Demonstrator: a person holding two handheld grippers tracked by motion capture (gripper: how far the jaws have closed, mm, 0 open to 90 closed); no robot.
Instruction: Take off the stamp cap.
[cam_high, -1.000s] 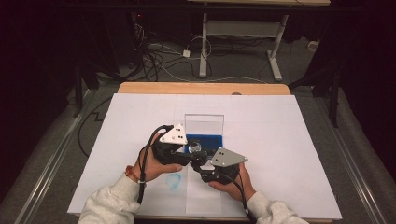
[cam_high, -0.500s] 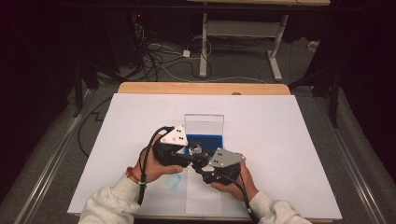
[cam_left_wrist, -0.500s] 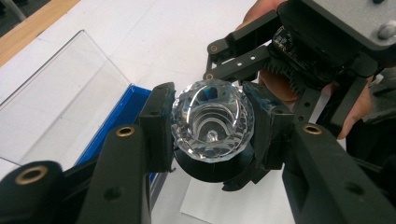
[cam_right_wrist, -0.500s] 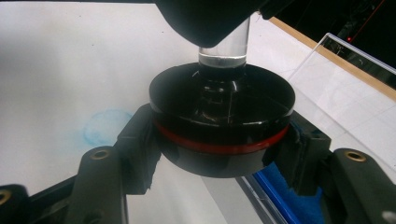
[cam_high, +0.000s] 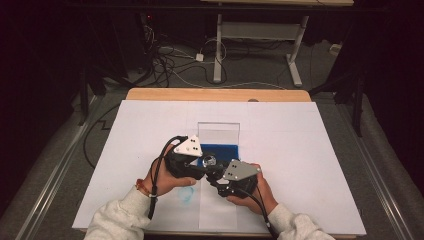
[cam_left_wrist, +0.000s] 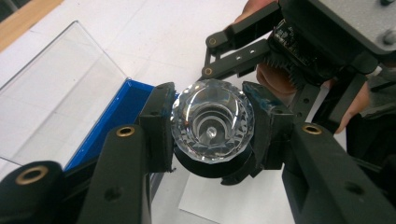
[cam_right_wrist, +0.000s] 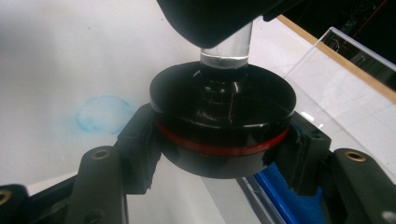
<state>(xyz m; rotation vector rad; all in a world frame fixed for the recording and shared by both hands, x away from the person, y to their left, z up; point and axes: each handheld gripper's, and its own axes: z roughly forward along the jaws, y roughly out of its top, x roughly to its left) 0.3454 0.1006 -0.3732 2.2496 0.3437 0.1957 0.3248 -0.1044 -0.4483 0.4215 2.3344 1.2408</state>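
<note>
The person is wearing pale grey sleeves (cam_high: 117, 222) and a reddish wristband (cam_high: 142, 188). Both black grippers are carrying grey three-cornered plates (cam_high: 189, 146) dotted with screws, brass rivets (cam_left_wrist: 125, 131) along the jaws, and trailing black cables (cam_high: 159, 167).

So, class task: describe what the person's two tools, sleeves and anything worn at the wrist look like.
Both tools, the left tool and the right tool, are black, each topped by a grey three-cornered plate with small dots. Their jaws are black bars with brass-coloured rivets. A black cable trails from each. The sleeves are light grey, and a thin reddish band sits on the left wrist.
</note>
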